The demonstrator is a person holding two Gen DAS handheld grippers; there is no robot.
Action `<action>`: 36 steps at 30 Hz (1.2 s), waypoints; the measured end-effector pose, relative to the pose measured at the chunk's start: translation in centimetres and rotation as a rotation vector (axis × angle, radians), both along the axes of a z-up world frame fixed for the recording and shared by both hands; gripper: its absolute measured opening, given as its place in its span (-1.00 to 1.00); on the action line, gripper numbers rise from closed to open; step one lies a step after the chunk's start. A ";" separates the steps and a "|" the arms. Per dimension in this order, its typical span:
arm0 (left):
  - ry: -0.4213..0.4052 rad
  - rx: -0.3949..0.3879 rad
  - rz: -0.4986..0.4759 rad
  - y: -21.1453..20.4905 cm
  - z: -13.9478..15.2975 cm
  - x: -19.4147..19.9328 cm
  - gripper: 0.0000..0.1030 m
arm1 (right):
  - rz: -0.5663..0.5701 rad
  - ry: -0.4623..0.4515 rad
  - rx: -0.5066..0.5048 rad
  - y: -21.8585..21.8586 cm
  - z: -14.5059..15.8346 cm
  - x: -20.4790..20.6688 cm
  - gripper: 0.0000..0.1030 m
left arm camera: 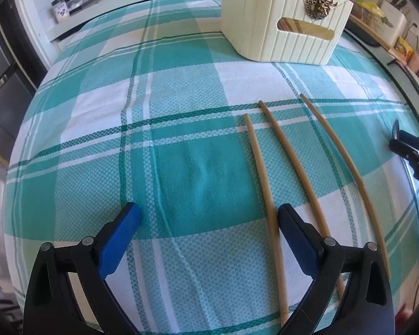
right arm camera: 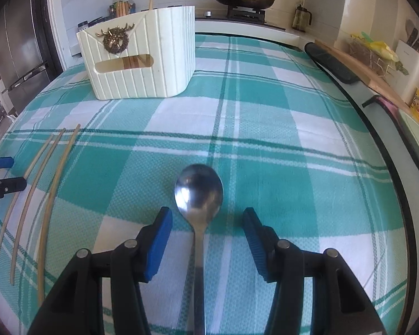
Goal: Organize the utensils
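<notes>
Kitchen counter under teal-and-white checked cloth (left arm camera: 181,184), cream ribbed holder box (left arm camera: 279,25) at far end.

Left wrist view: left gripper (left arm camera: 209,217) open, empty; three long wooden chopsticks (left arm camera: 287,156) just right of it, pointing toward box.

Right wrist view: right gripper (right arm camera: 208,240) open, straddling steel spoon (right arm camera: 199,192); handle running back between jaws, untouched; nearer than left.
</notes>
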State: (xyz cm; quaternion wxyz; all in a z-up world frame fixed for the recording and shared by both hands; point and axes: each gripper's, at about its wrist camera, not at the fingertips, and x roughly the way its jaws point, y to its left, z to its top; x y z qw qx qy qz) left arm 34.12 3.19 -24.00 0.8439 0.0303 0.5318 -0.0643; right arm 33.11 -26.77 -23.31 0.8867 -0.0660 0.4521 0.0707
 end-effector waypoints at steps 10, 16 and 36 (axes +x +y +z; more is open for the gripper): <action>-0.044 -0.075 -0.055 -1.6 1.1 0.3 -0.82 | 0.006 -0.043 -0.017 1.4 -0.2 1.5 -0.30; -0.121 -0.161 -0.020 -0.3 3.2 -1.4 -0.90 | 0.056 -0.080 0.112 0.8 1.7 -0.3 -0.31; -0.467 -0.366 -0.083 1.9 16.1 -10.0 -0.91 | 0.216 -0.330 0.346 1.1 14.8 -10.0 -0.31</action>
